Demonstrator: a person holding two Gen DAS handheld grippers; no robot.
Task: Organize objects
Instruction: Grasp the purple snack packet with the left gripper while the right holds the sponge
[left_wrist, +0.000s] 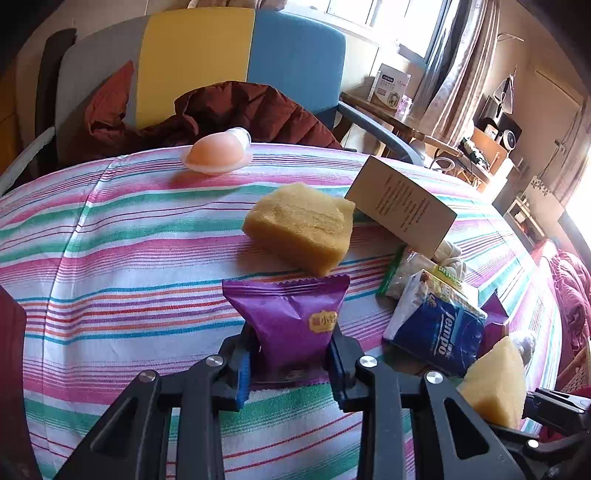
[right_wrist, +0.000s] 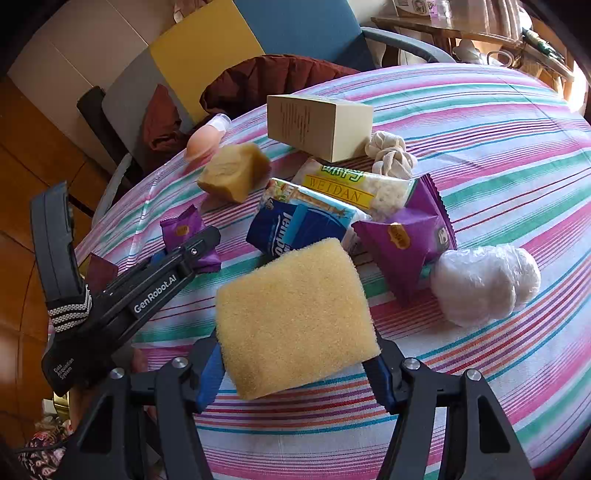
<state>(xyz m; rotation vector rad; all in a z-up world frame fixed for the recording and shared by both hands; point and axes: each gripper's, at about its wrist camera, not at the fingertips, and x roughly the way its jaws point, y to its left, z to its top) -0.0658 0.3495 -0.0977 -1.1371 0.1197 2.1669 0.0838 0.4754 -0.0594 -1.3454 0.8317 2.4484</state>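
Note:
My left gripper (left_wrist: 291, 363) is shut on a purple snack packet (left_wrist: 291, 317) and holds it just above the striped tablecloth; it also shows in the right wrist view (right_wrist: 184, 230). My right gripper (right_wrist: 295, 363) is shut on a yellow sponge (right_wrist: 295, 317), seen at the right edge of the left wrist view (left_wrist: 495, 380). A second yellow sponge (left_wrist: 301, 227) lies on the cloth ahead of the left gripper. A pile sits to the right: a blue Tempo tissue pack (right_wrist: 295, 227), a Weidan snack bag (right_wrist: 354, 188), another purple packet (right_wrist: 402, 240) and a cream box (right_wrist: 319, 125).
A peach egg-shaped item (left_wrist: 216, 153) lies at the table's far edge. A white wrapped ball (right_wrist: 484, 284) and a knotted cream rope (right_wrist: 391, 153) lie right of the pile. A chair with a dark red jacket (left_wrist: 236, 110) stands behind the table (left_wrist: 110, 258).

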